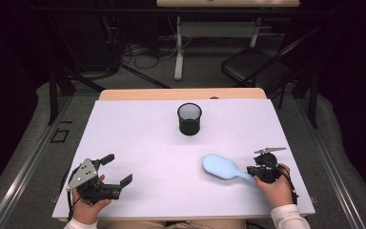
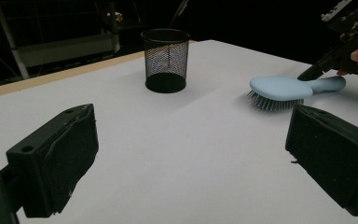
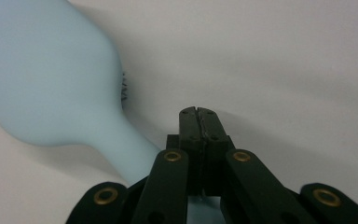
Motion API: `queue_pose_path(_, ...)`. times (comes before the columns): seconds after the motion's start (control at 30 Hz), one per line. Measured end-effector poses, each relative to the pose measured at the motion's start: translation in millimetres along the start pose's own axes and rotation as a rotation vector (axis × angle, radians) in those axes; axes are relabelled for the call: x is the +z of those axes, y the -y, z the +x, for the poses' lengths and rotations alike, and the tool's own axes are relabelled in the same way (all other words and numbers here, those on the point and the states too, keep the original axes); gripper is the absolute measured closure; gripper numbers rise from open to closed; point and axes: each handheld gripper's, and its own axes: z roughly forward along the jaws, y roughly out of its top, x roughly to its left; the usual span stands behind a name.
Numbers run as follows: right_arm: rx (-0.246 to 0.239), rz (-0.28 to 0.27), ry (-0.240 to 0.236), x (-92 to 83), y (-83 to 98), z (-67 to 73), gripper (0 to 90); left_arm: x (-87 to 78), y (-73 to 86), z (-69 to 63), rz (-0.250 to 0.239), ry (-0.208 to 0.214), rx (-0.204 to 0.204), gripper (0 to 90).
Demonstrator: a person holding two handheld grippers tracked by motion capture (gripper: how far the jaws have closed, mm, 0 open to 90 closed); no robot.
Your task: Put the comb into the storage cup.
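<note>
The left gripper [image 1: 116,171] rests low at the near left corner of the white bench [image 1: 138,143], its fingers [image 2: 56,158] spread wide with nothing between them. At the near right, the right gripper [image 1: 253,171] has its fingers pressed together, lying just over the handle of the light blue hairbrush [image 1: 224,167], which lies bristles down. A black mesh cup [image 1: 189,118] stands upright farther back, well apart.

I'm working in a lab-like recording room: a white table [image 1: 138,157] stands among dark walls, loose cables [image 1: 140,55] cross the grey floor, beside a folding chair [image 1: 252,67] and another desk's frame [image 1: 178,45].
</note>
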Motion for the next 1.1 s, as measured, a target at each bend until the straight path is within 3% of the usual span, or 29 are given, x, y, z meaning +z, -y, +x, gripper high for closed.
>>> queue_pose_path(1.1, -0.027, 0.024, -0.033, -3.1, 17.5, 14.0, 89.3, 0.0, 0.0, -0.2, 0.001, 0.002, 0.001, 2.5)
